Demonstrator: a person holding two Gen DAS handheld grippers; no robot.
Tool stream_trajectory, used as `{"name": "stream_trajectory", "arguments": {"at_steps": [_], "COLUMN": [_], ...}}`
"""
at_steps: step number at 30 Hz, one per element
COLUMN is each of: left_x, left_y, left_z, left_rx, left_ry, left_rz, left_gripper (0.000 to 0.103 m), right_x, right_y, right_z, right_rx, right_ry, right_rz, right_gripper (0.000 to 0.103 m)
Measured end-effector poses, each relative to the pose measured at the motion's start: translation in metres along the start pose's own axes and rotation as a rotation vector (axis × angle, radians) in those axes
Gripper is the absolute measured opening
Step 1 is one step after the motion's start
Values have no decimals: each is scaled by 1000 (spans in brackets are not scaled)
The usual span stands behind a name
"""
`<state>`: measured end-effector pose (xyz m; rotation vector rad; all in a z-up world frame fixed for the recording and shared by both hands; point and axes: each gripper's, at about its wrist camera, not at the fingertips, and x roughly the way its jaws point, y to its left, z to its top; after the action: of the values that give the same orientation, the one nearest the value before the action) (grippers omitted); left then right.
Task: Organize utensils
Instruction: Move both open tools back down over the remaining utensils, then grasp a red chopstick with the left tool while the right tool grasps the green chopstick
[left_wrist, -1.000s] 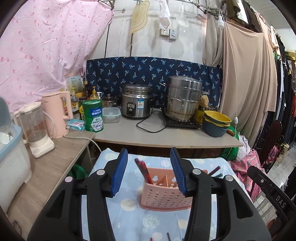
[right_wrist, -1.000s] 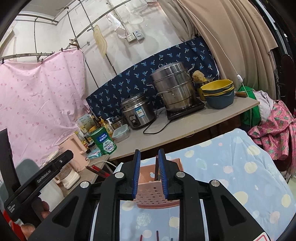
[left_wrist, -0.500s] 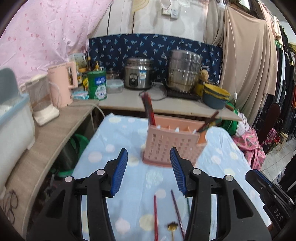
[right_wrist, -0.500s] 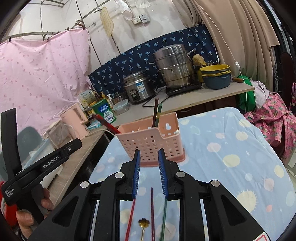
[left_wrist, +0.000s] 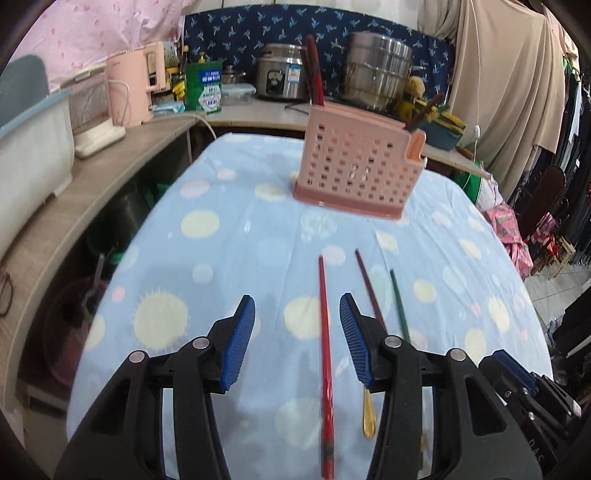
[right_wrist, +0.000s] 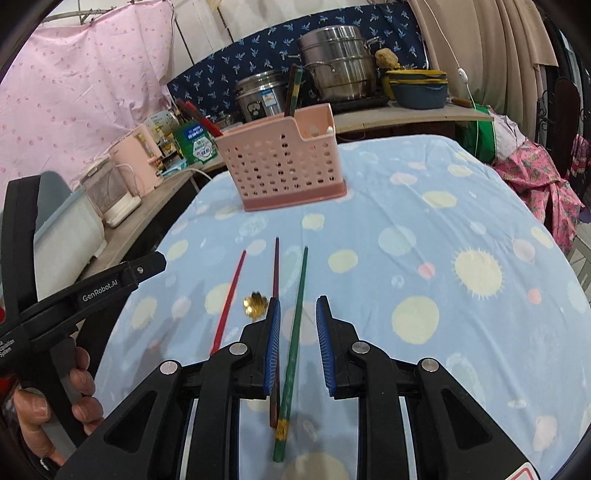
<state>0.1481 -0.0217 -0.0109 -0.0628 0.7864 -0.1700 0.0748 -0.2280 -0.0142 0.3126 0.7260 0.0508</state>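
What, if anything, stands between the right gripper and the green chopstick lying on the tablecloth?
Nothing visible does. The green chopstick lies on the tablecloth in line between the open fingers of the right gripper. The dark chopstick lies close beside it.

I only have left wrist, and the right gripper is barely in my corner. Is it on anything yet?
Observer: No. The right gripper is open, with its jaws either side of the green chopstick, not pressing it.
Operator: What's the gold thing by my right finger?
Observer: The gold utensil has a flower-shaped head. I can't tell whether it's a spoon or a fork.
Operator: Anything else at the right gripper?
Observer: The dark chopstick runs under its left side.
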Motion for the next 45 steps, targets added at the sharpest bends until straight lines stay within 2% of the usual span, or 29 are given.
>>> {"name": "stream_trajectory", "arguments": {"at_steps": [8, 13, 17, 20, 34, 45], "left_x": [10, 11, 9, 7, 4, 4], "left_y": [3, 0, 1, 1, -6, -8], "left_z": [-47, -65, -75, -81, -94, -99], "left_rx": [2, 5, 9, 18, 51, 77], "left_ry": [97, 126, 131, 134, 141, 137], "left_rz": [-7, -18, -30, -30, -36, -19], "left_gripper": [46, 46, 46, 52, 52, 52], "right_x": [7, 8, 9, 10, 15, 15], "right_y": [1, 9, 13, 14, 13, 1], "right_z": [-49, -68, -71, -74, -82, -81], "right_rx": [-24, -49, -61, -66, -69, -37], "right_ry": [97, 140, 145, 152, 171, 162], "right_rz": [-6, 9, 14, 17, -3, -22], "right_gripper": [21, 21, 21, 21, 21, 14]}}
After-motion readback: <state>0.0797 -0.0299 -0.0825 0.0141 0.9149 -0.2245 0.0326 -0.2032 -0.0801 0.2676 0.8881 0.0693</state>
